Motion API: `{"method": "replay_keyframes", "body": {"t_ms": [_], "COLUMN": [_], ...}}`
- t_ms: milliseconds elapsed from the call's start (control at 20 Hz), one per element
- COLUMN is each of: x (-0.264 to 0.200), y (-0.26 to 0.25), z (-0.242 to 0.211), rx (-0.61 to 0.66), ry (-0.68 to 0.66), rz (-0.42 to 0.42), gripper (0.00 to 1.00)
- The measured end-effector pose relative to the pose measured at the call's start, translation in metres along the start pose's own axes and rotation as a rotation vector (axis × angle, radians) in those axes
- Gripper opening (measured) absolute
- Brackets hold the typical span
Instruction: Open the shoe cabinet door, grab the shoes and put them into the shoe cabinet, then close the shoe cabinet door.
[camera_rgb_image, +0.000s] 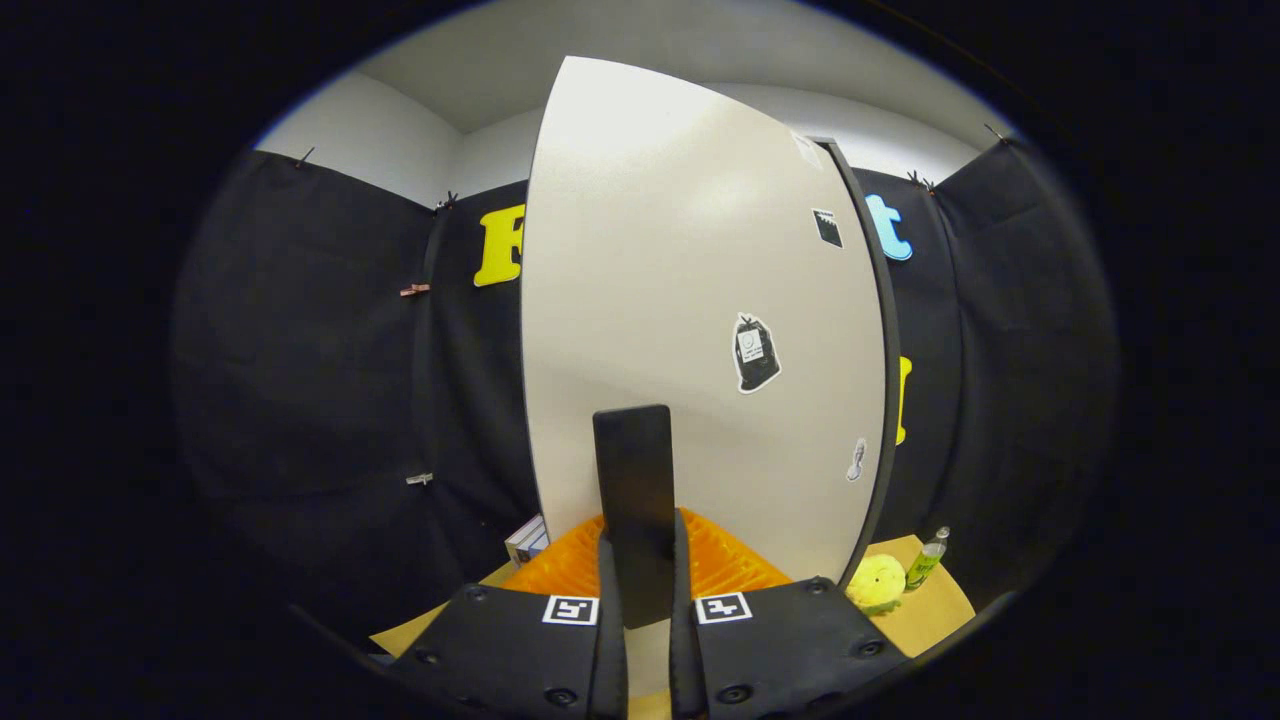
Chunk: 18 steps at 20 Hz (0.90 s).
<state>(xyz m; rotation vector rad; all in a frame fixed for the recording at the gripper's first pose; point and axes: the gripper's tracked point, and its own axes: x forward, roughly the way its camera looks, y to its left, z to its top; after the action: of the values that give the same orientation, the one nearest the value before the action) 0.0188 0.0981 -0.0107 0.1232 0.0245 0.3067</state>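
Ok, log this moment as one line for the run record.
stage: at cabinet door | gripper: shut on door handle | cabinet door: pale panel just ahead | beyond: yellow toy, green bottle

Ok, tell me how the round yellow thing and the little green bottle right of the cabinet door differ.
The yellow thing is round and squat; the green bottle is slim and upright. The yellow thing is one plain colour; the bottle has a pale cap. The yellow thing lies nearer the cabinet door; the bottle stands beyond it. Both rest on the tan table, right of the gripper, whose fingers clamp the door's black handle.
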Motion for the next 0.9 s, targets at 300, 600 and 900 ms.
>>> {"method": "replay_keyframes", "body": {"t_ms": [300,600,900], "x": [-0.041,-0.074,-0.095], "y": [-0.040,-0.089,-0.134], "z": [0.004,0.010,0.015], "rx": [0.005,0.003,-0.016], "ry": [-0.005,-0.021,-0.007], "rz": [-0.069,-0.162,-0.178], "gripper": [0.20,0.19,0.19]}}
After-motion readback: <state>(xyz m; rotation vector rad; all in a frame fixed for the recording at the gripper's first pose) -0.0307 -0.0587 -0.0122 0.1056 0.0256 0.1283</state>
